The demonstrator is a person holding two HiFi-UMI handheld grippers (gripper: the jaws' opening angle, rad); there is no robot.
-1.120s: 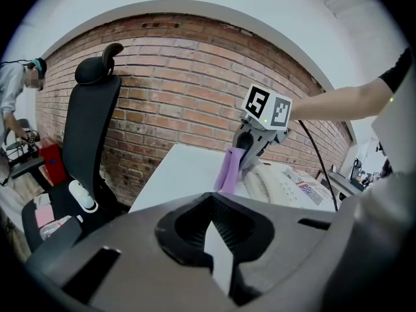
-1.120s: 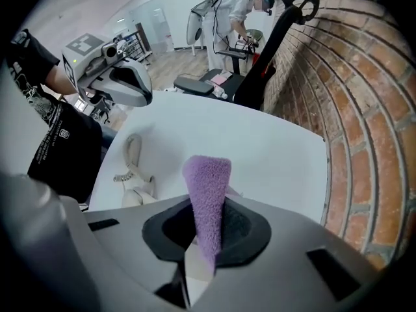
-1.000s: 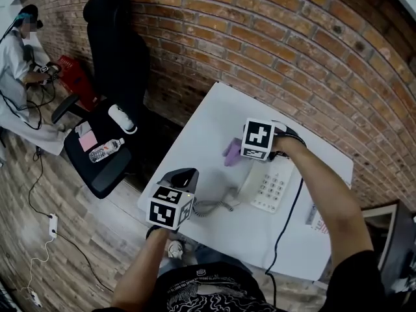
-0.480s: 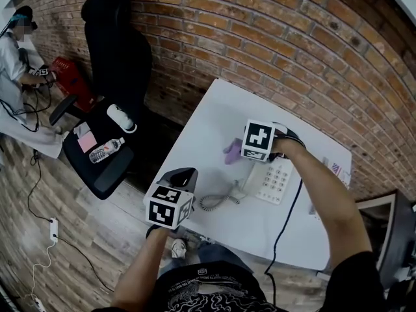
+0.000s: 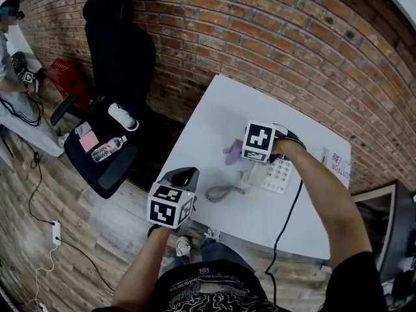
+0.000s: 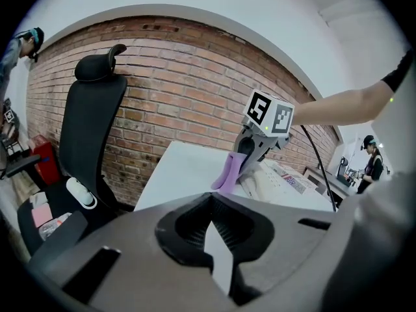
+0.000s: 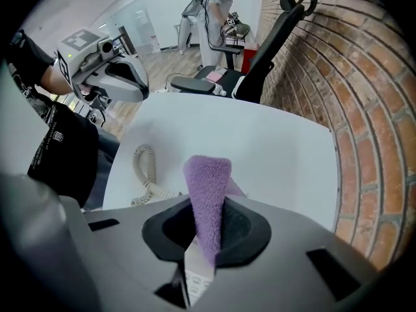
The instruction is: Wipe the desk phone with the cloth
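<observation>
A white desk phone (image 5: 278, 173) with a coiled cord (image 5: 221, 192) lies on the white desk (image 5: 214, 112). My right gripper (image 5: 240, 150) hangs over the phone's left end, shut on a purple cloth (image 5: 231, 152). In the right gripper view the cloth (image 7: 207, 181) sticks up from the right gripper (image 7: 207, 205), with phone keys (image 7: 195, 281) showing under it. My left gripper (image 5: 182, 176) hovers at the desk's near-left edge, jaws together and holding nothing. In the left gripper view the left gripper (image 6: 209, 207) faces the cloth (image 6: 229, 173) and the phone (image 6: 276, 181).
A black office chair (image 5: 117, 51) stands left of the desk, with a water bottle (image 5: 107, 149) and a white object (image 5: 121, 117) on its seat. A brick wall (image 5: 292, 51) runs behind. A paper (image 5: 338, 168) lies at the desk's right end. A person (image 5: 10, 18) is at the far left.
Both grippers keep nearly the same places. The phone and cord sit a little higher and further right in the head view. The person at far left has moved toward the frame edge.
</observation>
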